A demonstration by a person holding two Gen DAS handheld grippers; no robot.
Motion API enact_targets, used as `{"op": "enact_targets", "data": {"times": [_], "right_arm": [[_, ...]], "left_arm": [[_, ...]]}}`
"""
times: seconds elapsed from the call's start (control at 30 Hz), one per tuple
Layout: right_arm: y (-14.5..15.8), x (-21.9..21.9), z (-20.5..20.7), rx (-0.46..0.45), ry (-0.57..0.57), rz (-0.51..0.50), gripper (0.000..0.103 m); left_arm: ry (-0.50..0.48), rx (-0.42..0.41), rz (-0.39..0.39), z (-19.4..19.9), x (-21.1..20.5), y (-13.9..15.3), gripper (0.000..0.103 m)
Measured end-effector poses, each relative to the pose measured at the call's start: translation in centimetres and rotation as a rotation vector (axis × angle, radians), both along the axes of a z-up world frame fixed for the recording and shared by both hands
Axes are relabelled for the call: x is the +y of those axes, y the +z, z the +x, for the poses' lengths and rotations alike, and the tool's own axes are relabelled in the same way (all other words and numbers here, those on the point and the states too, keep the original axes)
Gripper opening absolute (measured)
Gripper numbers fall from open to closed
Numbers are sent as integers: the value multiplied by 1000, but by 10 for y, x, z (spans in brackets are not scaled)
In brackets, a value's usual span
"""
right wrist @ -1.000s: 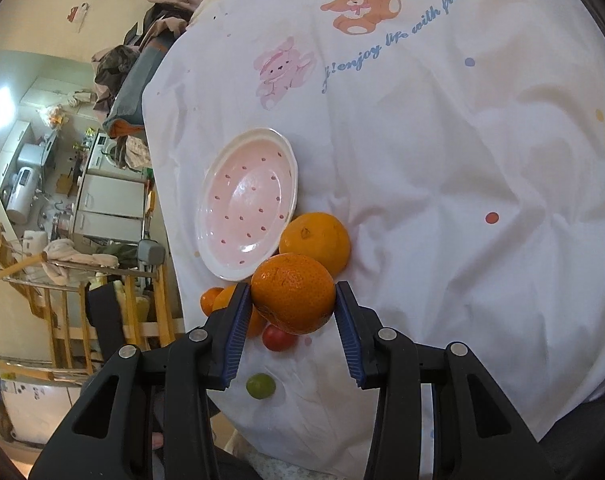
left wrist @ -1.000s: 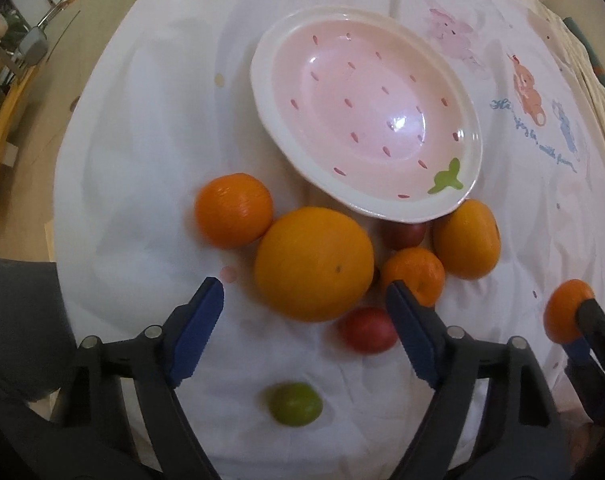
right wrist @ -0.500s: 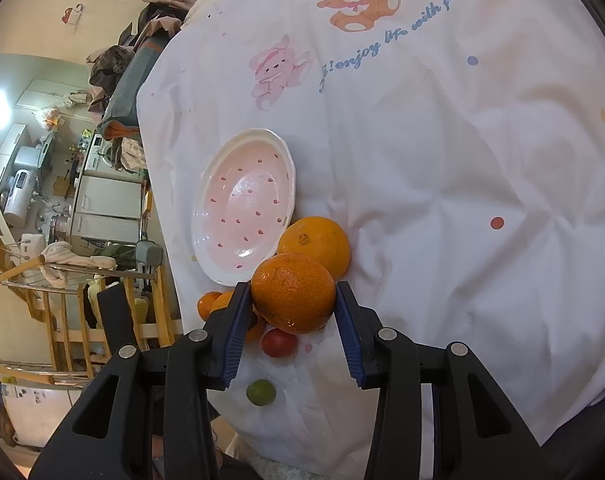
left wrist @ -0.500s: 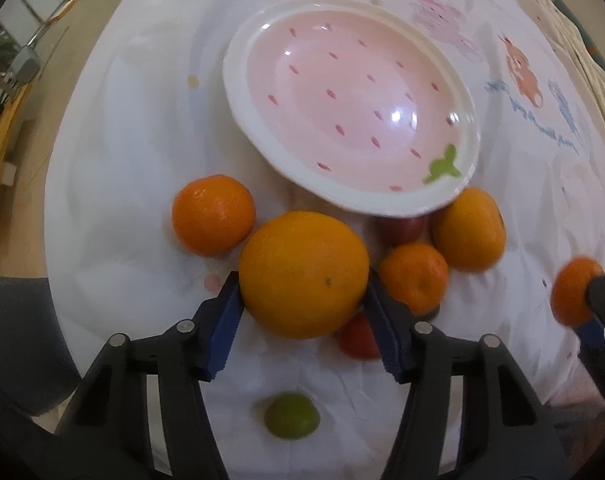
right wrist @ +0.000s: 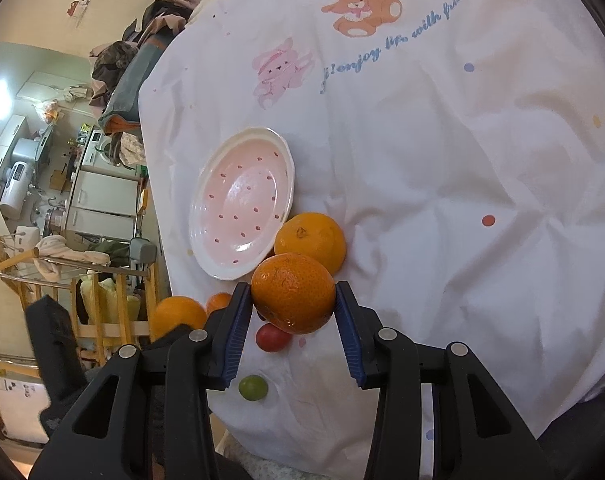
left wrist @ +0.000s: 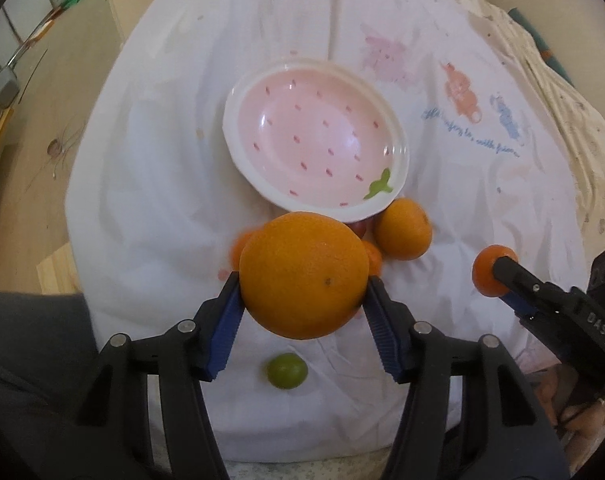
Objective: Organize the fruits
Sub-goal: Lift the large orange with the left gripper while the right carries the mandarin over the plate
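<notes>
1. In the left wrist view the left gripper (left wrist: 302, 294) sits at lower centre, its blue pads pressed against both sides of a large orange (left wrist: 303, 275). The jaws have just been closing, and the orange is clamped between them, above the cloth.
2. Directly under that gripper, low in the frame, a small green lime (left wrist: 287, 370) lies alone on the white tablecloth (left wrist: 150, 184).
3. Above the orange, at frame centre, stands a pink strawberry-pattern plate (left wrist: 238, 116) with a white rim and a green leaf mark at its lower right; nothing lies in it.
4. Just right of the held orange and touching the plate's lower edge is a yellow-orange citrus (left wrist: 403, 229). Slivers of other fruit, one reddish, peek out behind the held orange; what kinds they are cannot be told.
5. At the right edge of the same view the right gripper (left wrist: 498, 276) comes in from the lower right, gripping a mandarin (left wrist: 487, 270).
6. In the right wrist view the right gripper (right wrist: 293, 306) holds that mandarin (right wrist: 293, 292) narrowly between its blue pads, at lower centre.
7. Below it lie a red tomato (right wrist: 271, 337) and the lime (right wrist: 253, 387); the plate (right wrist: 290, 168) is up and to the left, the yellow-orange citrus (right wrist: 310, 238) beside it.
8. The tablecloth (right wrist: 442, 160) carries bear and rabbit cartoons near the top.
</notes>
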State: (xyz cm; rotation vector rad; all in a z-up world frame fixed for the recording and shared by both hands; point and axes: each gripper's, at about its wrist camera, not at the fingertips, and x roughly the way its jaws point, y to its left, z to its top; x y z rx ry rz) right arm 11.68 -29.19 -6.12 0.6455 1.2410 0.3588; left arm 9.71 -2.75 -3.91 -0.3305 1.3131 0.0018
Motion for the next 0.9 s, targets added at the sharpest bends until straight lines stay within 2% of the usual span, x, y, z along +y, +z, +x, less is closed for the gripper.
{"op": "enact_targets", "data": {"times": [0.13, 0.3, 0.43, 0.67, 0.9], "right_arm": [[9, 4, 5, -41, 4, -31, 44], [29, 4, 19, -135, -2, -58, 44], [36, 3, 32, -172, 1, -68, 44], [37, 9, 58, -203, 16, -105, 44], [28, 17, 88, -191, 28, -101, 44]], "left_arm": [[-33, -46, 46, 10, 5, 14, 55], [-38, -85, 63, 25, 16, 30, 55], [-50, -118, 88, 41, 22, 40, 55], [-69, -109, 102, 71, 27, 29, 55], [-88, -82, 113, 102, 27, 9, 55]]}}
